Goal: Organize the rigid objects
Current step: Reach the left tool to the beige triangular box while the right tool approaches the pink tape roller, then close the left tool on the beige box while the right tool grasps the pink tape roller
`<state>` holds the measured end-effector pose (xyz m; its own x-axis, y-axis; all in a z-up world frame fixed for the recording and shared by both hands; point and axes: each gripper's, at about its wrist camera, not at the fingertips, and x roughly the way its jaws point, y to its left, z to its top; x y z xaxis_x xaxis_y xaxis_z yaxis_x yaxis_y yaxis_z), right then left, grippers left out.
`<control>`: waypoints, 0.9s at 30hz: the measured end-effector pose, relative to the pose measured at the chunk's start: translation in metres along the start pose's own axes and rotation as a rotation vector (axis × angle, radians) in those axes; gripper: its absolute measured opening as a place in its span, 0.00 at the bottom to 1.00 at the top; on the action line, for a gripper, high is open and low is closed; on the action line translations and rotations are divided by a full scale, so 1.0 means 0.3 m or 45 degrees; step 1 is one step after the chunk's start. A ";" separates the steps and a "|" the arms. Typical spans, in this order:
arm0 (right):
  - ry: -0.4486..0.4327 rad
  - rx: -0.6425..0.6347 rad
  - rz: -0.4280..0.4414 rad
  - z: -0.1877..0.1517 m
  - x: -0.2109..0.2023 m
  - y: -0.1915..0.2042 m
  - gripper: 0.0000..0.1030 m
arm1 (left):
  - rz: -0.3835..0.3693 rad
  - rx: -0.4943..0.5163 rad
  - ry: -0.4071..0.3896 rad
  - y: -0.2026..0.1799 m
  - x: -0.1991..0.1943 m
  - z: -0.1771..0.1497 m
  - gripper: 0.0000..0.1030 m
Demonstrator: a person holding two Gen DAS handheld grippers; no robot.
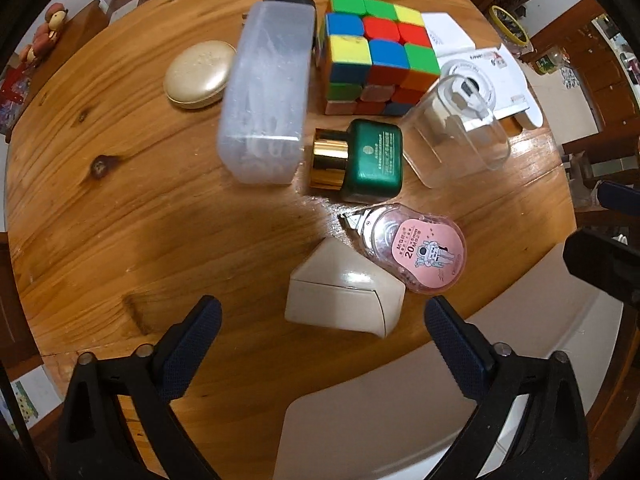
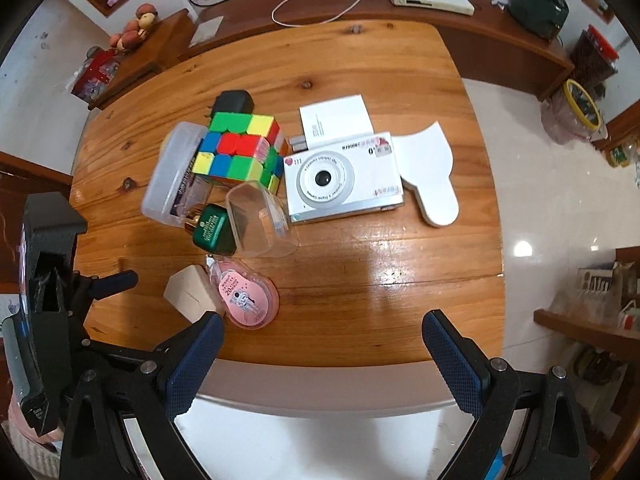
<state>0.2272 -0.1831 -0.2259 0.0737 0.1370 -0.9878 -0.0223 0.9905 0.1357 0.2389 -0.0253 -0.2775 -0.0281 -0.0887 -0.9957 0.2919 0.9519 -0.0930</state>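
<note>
While both of your grippers hang over the near edge of the wooden table [image 1: 100, 208], nothing has been picked up, so you look to be at the approach step of the tidying, choosing a first object.

Your left gripper [image 1: 323, 320] has its jaws spread wide with nothing pressed between the pads; the beige box [image 1: 344, 300] sits in the gap ahead of them, untouched as far as the left wrist view shows. Your right gripper [image 2: 323, 334] is also spread wide and empty, above bare wood.

The clutter is bunched together: the pink correction tape [image 1: 420, 256] touches the beige box, the green bottle [image 1: 368, 162] with its gold cap lies on its side just beyond, flanked by the frosted plastic case [image 1: 268, 92] and the clear cup [image 1: 456, 136]. Behind them stand the puzzle cube [image 1: 376, 56] and the gold oval case [image 1: 198, 74]; the white camera [image 2: 344, 178] lies to the right, on papers.

If the beige box is your first target, lower the left jaws squarely around it and close gently, because the tape dispenser leaning on it will likely shift.
</note>
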 end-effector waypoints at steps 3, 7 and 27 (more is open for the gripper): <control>0.015 0.006 0.006 -0.004 0.017 -0.004 0.97 | 0.025 0.019 0.010 0.001 0.017 -0.006 0.91; 0.022 0.006 0.013 -0.006 0.030 -0.003 0.97 | 0.029 0.026 0.002 0.017 0.027 -0.038 0.83; 0.093 -0.100 0.042 0.005 0.105 0.047 0.89 | 0.073 0.051 -0.168 0.011 0.009 -0.093 0.64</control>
<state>0.2306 -0.1649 -0.2551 -0.0012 0.1658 -0.9862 -0.1017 0.9810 0.1651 0.2132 -0.0143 -0.2807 0.1147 -0.0745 -0.9906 0.3276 0.9443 -0.0331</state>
